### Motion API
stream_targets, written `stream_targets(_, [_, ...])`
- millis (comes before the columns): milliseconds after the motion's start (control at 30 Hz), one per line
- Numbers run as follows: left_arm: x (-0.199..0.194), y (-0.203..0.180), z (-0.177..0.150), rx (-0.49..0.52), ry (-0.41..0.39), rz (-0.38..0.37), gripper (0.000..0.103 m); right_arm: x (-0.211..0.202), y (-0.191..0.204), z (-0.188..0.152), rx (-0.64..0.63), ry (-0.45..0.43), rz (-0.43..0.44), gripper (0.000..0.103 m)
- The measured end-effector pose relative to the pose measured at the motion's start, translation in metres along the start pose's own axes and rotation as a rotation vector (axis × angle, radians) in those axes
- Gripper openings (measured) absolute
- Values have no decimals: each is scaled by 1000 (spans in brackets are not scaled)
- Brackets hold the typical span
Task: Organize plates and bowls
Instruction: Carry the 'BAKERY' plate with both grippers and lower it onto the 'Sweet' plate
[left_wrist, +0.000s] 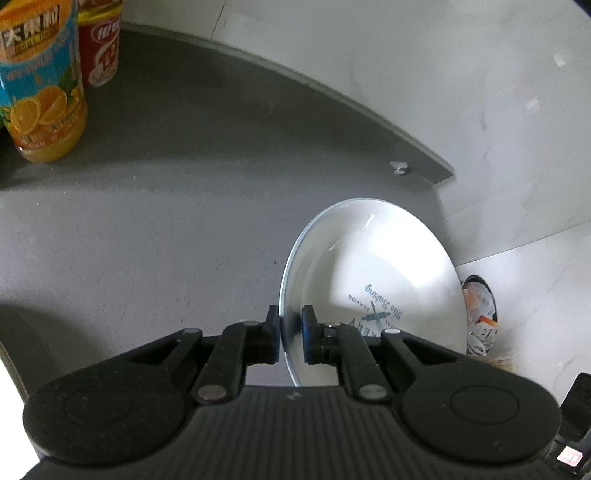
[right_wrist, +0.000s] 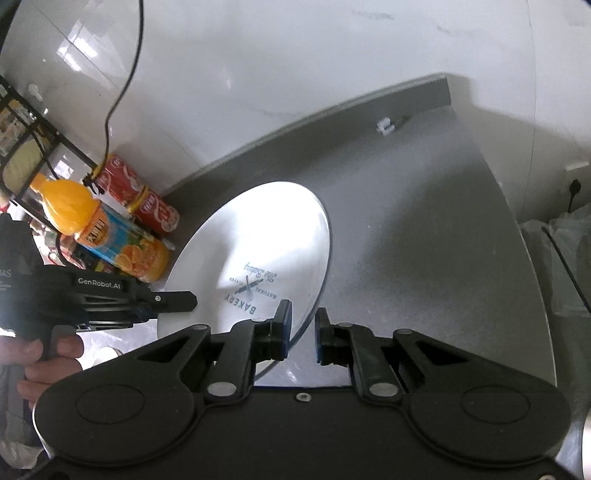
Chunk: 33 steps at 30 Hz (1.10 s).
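My left tongs (left_wrist: 290, 338) are pinched onto the rim of the white Bakery plate (left_wrist: 373, 273), one pad on each face, and the plate stands nearly on edge above the grey counter (left_wrist: 166, 221). In the right wrist view the same plate (right_wrist: 258, 251) is tilted, with the left tongs (right_wrist: 192, 301) reaching in at its far rim and my hand (right_wrist: 40, 363) on that handle.

My right tongs (right_wrist: 303, 332) straddle the near rim. The inner pad sits against the plate face, and a visible gap separates the outer pad from the rim. Jaws are narrow but not closed on the plate. So the plate's weight hangs on the left grip alone.

Risks from here:
- The left hold is a small pad bite on glazed ceramic, far from the plate's centre. The plate could pivot between the pads or slide out and strike the counter.
- If the right tongs close off-square on the thin rim, they could lever the plate against the left grip and twist it loose.
- If the left tongs let go before the right ones are firmly shut, the plate drops.

Further out, an orange juice bottle (left_wrist: 40, 85) and a red can (left_wrist: 99, 48) stand by the wall, well apart from the plate. A wide swing leftward could knock them. A bin with rubbish (left_wrist: 480, 314) sits below the counter end, beyond the plate. I see no bowls or stack in either view.
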<state>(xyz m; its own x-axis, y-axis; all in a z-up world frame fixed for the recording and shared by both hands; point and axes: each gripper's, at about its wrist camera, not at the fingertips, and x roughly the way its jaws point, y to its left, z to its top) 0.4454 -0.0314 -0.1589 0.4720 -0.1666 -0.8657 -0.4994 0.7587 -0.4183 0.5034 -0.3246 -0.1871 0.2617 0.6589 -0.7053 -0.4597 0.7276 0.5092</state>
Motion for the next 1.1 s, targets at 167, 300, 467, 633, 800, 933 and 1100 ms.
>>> stream_targets(167, [-23, 3, 1, 17, -23, -28, 9, -10, 15, -2, -13, -32, -11, 12])
stream_targets(300, [-38, 9, 0, 34, -27, -53, 9, -20, 31, -8, -6, -52, -19, 13])
stream_targets(467, [-56, 24, -2, 69, -23, -89, 9, -29, 56, -23, -5, -90, -47, 13])
stream_targets(633, [-76, 43, -3, 100, -23, -124, 9, -34, 85, -42, 13, -130, -64, 13])
stream_targets(800, [-99, 73, -6, 115, -31, -140, 9, -31, 116, -60, 18, -142, -73, 13])
stream_targets(933, [-115, 105, -9, 111, -33, -140, 9, -23, 145, -77, 19, -134, -77, 13])
stream_targets(1100, [-133, 143, -14, 111, -33, -134, 9, -9, 176, -96, 27, -114, -75, 13])
